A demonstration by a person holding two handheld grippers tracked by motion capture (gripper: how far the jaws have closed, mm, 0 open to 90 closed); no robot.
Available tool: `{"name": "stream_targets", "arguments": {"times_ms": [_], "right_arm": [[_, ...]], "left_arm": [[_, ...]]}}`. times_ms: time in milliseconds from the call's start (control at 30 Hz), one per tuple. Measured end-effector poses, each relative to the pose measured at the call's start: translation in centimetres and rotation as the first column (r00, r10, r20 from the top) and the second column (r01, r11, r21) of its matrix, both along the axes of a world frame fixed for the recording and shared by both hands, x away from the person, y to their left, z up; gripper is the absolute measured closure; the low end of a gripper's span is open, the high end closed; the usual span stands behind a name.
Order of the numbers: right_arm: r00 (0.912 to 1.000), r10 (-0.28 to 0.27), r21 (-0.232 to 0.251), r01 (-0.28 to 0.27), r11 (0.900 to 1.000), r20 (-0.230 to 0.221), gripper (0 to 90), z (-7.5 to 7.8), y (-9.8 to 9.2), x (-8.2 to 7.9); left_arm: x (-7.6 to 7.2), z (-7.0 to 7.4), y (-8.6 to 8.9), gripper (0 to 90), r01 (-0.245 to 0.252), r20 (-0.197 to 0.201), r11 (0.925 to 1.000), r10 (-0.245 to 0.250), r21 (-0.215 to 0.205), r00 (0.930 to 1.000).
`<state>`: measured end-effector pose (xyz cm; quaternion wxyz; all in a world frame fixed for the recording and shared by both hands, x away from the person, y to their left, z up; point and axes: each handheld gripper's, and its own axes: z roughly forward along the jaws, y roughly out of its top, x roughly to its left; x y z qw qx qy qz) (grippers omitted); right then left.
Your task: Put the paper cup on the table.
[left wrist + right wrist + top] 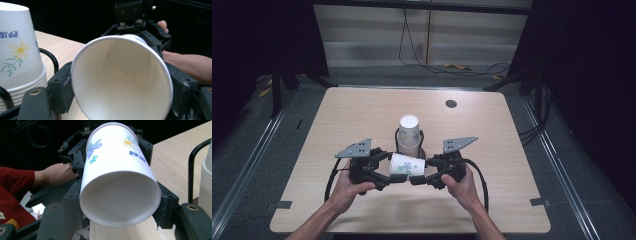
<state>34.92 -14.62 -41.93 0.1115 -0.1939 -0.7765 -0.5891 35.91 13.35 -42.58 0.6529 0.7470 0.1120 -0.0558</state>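
High view: a paper cup (406, 164) lies on its side between the left hand-held gripper (396, 178) and the right hand-held gripper (417, 179), above the near middle of the table (362, 107).
Long axis: level, running from one hand-held gripper to the other; the open mouth faces the left one, the closed base faces the right one.
Left hand-held gripper: its jaws flank the rim of the paper cup (121, 78) on both sides; whether the pads press or merely bracket it cannot be told.
Right hand-held gripper: closed on the base end of the paper cup (119, 185), jaws on either side of the wall.
Nearer hand: both are at the cup, one at each end; the firm hold looks to be on the right.
Relation for the next move: a stack of cups (409, 134) stands upside down in a black wire holder (421, 141) just behind the held cup, so any placing goes forward, away from the person.
Writing: blue characters on the cup wall beside a yellow daisy and blue leaves, too small to read; the same print is on the stack of cups (18, 53).
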Motion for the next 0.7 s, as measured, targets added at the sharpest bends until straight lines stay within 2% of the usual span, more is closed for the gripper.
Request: {"name": "stream_targets", "arguments": {"times_ms": [100,333,533,700], "right_arm": [[1.0,0.007,-0.014,-0.007,1.0,0.003,36.2,-0.07,0.07,0.03],[1.0,-0.002,-0.036,0.001,0.999,-0.001,32.8,-0.37,0.22,0.08],[0.9999,-0.016,-0.059,0.016,0.998,0.004,30.2,-0.55,0.39,0.08],[0.9988,-0.048,-0.082,0.049,0.995,0.012,22.8,-0.6,0.37,0.15]], "left_arm": [[0.09,0.03,0.09,23.8,0.01,-0.01,1.0,-0.01,-0.001,0.9999],[0.1,0.12,0.18,27.8,0.012,-0.002,0.9999,-0.012,-0.01,0.9999],[0.08,0.07,-0.02,28.1,0.001,0.006,1.0,-0.001,0.007,1.0],[0.09,0.15,-0.04,28.2,-0.024,0.013,0.9994,0.023,0.027,0.9996]]}}
